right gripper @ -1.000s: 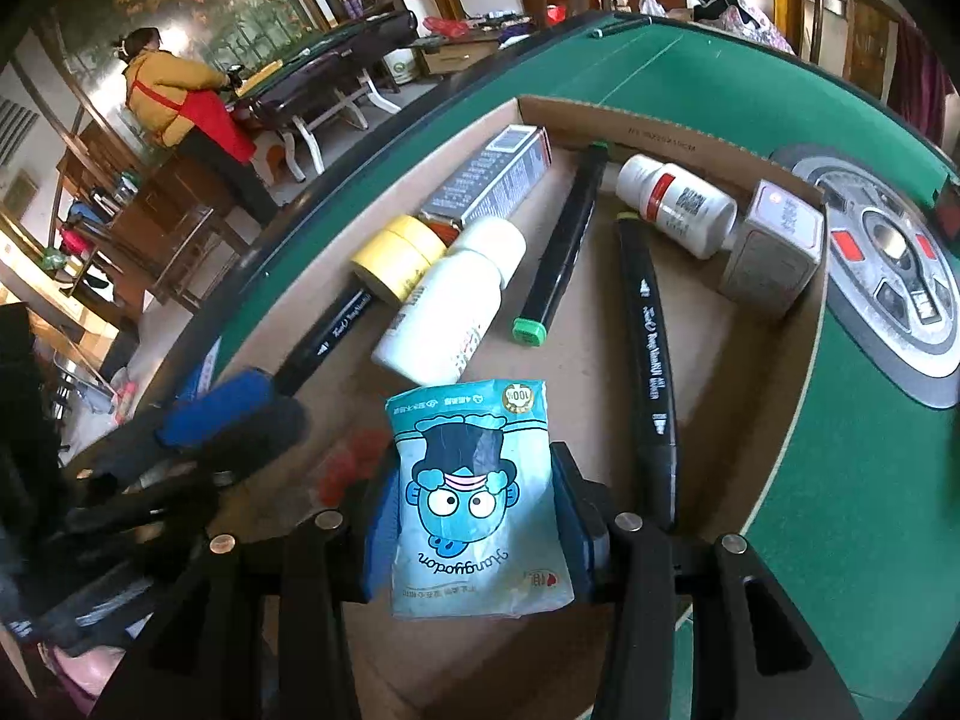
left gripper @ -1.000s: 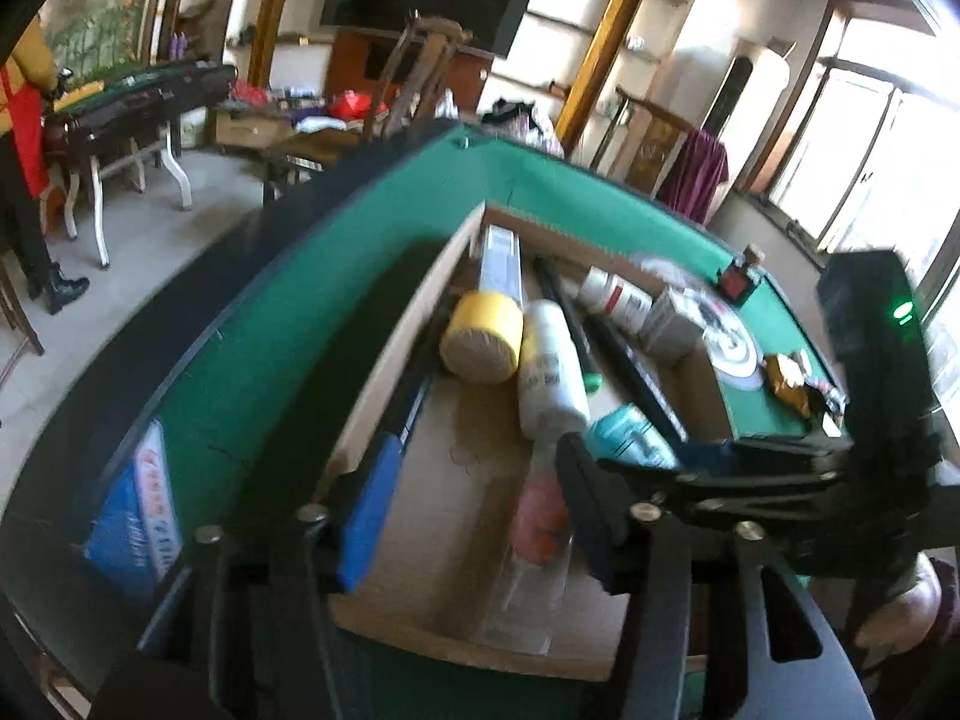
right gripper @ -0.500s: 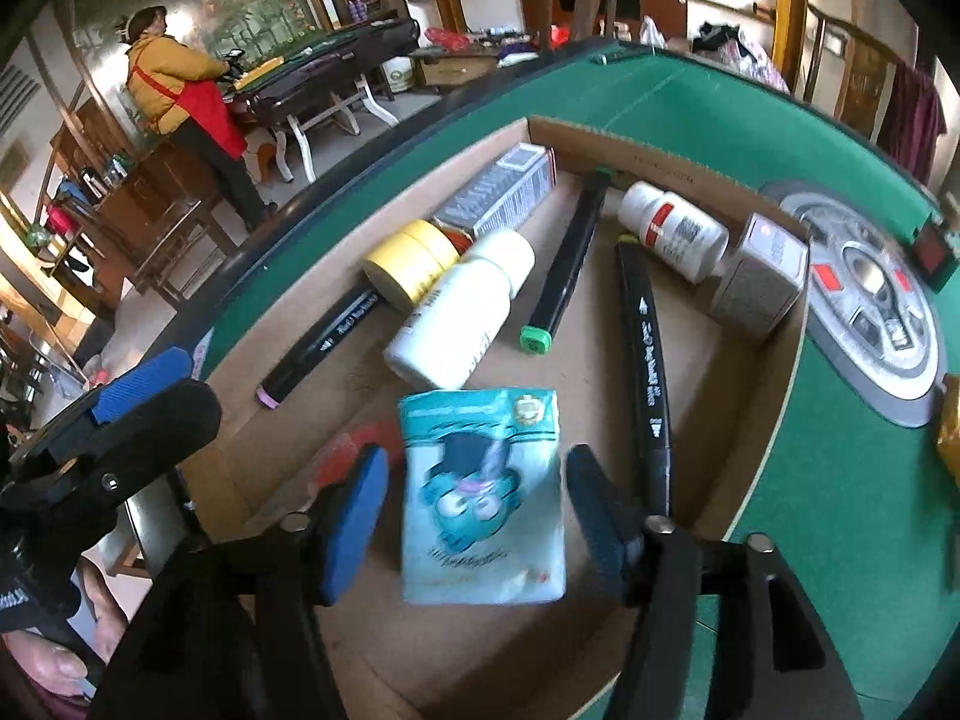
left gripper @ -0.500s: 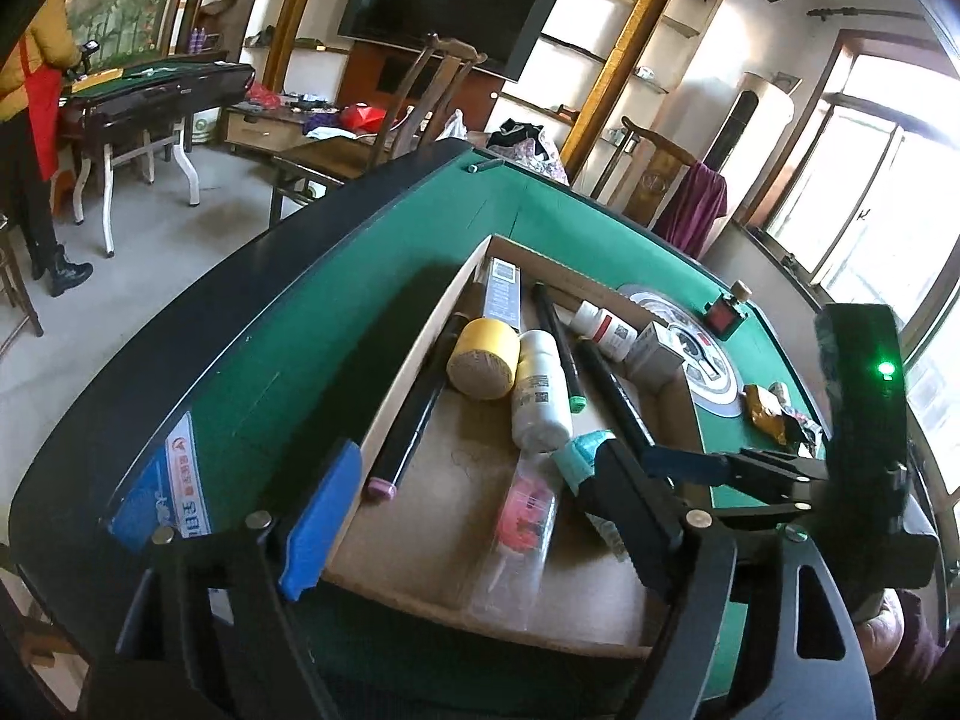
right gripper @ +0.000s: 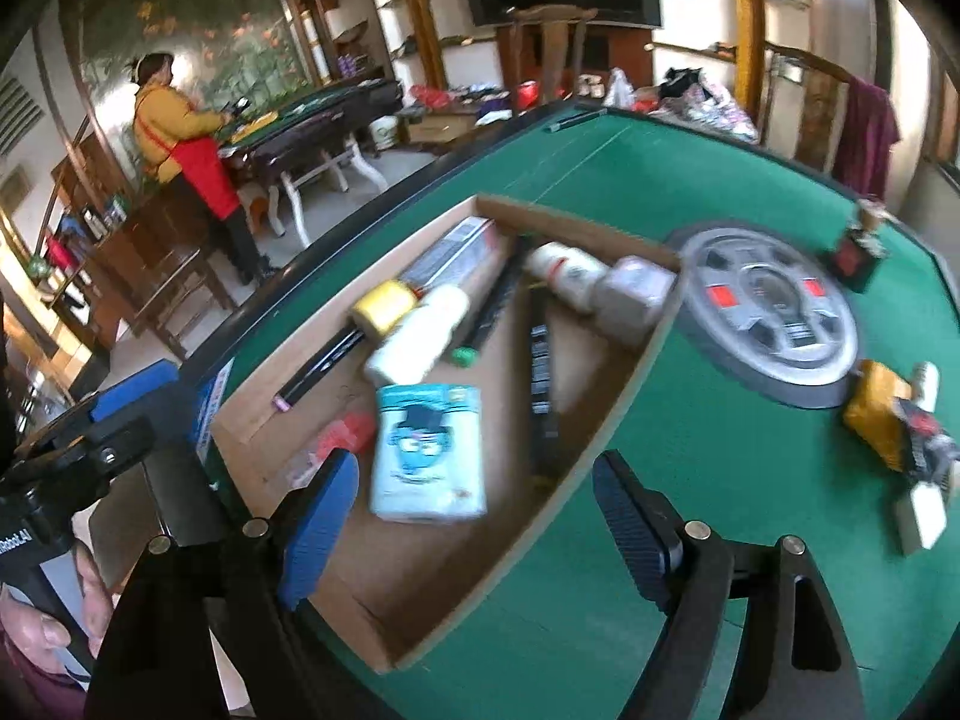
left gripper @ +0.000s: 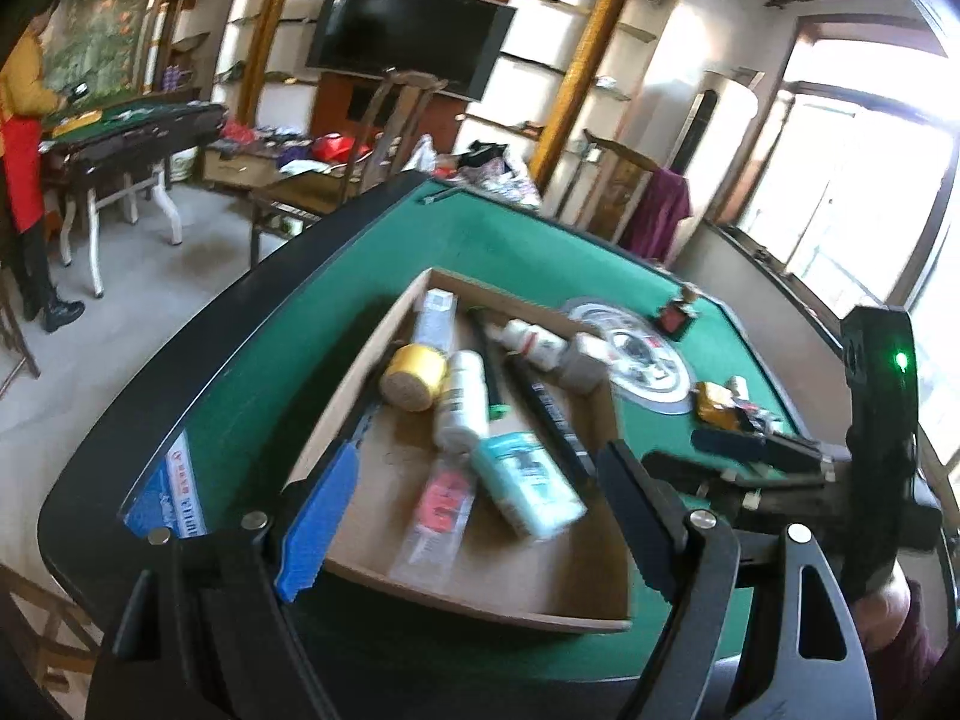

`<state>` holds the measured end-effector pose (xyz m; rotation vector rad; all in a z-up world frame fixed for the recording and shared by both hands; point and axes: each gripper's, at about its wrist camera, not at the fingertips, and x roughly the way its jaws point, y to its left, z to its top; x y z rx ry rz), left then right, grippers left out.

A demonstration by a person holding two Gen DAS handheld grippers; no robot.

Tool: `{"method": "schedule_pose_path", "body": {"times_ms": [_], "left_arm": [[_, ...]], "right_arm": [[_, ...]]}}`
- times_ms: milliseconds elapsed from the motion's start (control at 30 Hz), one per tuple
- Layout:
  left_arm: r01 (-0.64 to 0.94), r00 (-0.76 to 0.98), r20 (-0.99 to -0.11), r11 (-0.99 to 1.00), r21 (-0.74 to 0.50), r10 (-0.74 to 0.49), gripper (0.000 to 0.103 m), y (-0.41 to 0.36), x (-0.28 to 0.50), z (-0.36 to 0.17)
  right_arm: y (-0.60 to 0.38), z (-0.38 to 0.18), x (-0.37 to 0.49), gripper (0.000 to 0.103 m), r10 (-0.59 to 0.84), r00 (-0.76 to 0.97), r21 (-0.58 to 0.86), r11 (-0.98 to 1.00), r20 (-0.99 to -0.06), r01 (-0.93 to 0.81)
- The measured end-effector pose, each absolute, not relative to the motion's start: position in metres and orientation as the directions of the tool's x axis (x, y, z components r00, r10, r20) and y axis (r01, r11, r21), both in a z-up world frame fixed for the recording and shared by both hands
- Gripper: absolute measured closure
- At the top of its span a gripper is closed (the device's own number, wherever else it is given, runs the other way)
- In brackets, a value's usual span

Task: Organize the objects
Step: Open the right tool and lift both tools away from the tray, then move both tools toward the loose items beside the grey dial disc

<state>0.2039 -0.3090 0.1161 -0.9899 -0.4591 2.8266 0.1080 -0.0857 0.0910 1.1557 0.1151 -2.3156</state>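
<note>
We note a shallow cardboard box (right gripper: 624, 372) lying on the green felt of the table (right gripper: 690, 192), near the table's black left edge. The left hand-held gripper (left gripper: 474, 516) hangs above the box's near end with its jaws wide apart; they have just been opening, and nothing sits between the pads. The right hand-held gripper (right gripper: 474, 516) is likewise spread wide over the box's near corner, its jaws also just opened, gripping nothing. A teal cartoon packet (right gripper: 427, 459) lies flat on the box floor at the near end, clear of both sets of fingers. Just beside it, toward the left wall, is a clear sleeve with a red item (left gripper: 441, 516). Further in, a white bottle (right gripper: 420, 336) lies on its side touching a yellow tape roll (right gripper: 384, 306). A black marker (right gripper: 327, 363) lies along the left wall. A green-capped marker (right gripper: 489, 315) and another black marker (right gripper: 540, 378) lie lengthwise in the middle. At the far end we see a long grey carton (right gripper: 453, 255), a small white bottle with a red label (right gripper: 567, 273) and a grey cube-shaped box (right gripper: 636, 297) against the right wall. On the felt outside, a round grey console (right gripper: 774, 318) sits mid-table, with a yellow packet (right gripper: 882, 420) near the right edge. A person in yellow and red (right gripper: 186, 144) stands at another table in the room behind.
</note>
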Motion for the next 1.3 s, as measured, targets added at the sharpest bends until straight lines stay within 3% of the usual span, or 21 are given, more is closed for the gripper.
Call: {"method": "schedule_pose_path", "body": {"times_ms": [233,333,467,633,767,967,1200,1300], "left_arm": [[-0.128,-0.818,-0.523,-0.963,-0.239,0.239,0.021,-0.277,0.211,0.195],[-0.19,-0.854,-0.455,-0.965,-0.181,0.253,0.012,-0.261,0.213,0.24],[-0.258,-0.867,-0.407,-0.958,-0.128,0.288,0.005,-0.237,0.202,0.278],[-0.325,-0.834,-0.443,-0.942,-0.086,0.328,0.004,-0.192,0.159,0.286],[-0.406,-0.767,-0.474,-0.899,-0.162,0.432,0.004,-0.159,0.13,0.258],[-0.481,-0.639,-0.572,-0.848,-0.225,0.514,0.004,-0.132,0.104,0.208],[-0.493,-0.671,-0.596,-0.866,-0.085,0.441,0.004,-0.156,0.108,0.203],[-0.452,-0.67,-0.604,-0.882,-0.13,0.432,0.004,-0.179,0.105,0.199]], "right_arm": [[-0.011,0.198,0.104,0.018,-0.431,-0.578,0.182,-0.881,-0.693,0.438],[0.022,0.267,0.105,0.011,-0.394,-0.639,0.167,-0.907,-0.661,0.386],[0.061,0.35,0.101,0.009,-0.245,-0.735,0.084,-0.965,-0.632,0.249],[0.096,0.403,0.098,0.0,-0.038,-0.815,-0.04,-0.996,-0.579,0.075],[0.121,0.375,0.09,0.0,-0.02,-0.812,-0.018,-0.999,-0.584,0.037],[0.115,0.279,0.021,0.0,-0.024,-0.662,0.007,-1.0,-0.75,0.029],[0.068,0.221,-0.06,0.0,0.038,-0.524,-0.079,-0.995,-0.851,0.057],[0.068,0.191,-0.062,0.0,0.054,-0.51,-0.1,-0.993,-0.859,0.062]]}}
